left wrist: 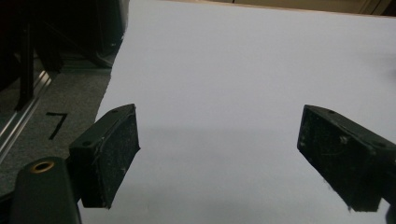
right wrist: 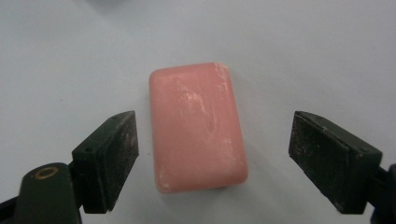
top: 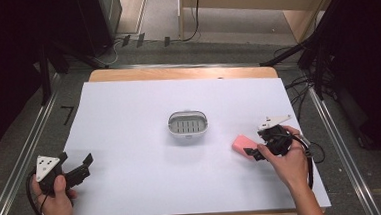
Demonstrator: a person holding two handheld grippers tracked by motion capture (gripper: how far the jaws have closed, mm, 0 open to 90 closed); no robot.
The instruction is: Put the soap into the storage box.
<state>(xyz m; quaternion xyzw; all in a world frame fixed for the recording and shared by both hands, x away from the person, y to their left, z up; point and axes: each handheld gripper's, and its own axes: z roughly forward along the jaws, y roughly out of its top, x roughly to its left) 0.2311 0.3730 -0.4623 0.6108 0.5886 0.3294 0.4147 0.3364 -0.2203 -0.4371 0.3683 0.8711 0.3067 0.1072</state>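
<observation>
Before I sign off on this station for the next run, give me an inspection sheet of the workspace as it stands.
Surface: white sheet over a wooden table, flat, no stains seen.
Job's things: pink soap bar lies flat on the sheet between the right gripper's jaws, untouched; white soap dish sits mid-table, empty.
Clutter: nothing seen.
Grippers: right gripper open, astride the bar; left gripper open over bare sheet at the near left corner.
Cables: a black cable loops by the right hand; more cables on the floor at right.
Surroundings: grey floor, metal rails along both sides, wooden furniture beyond.
</observation>
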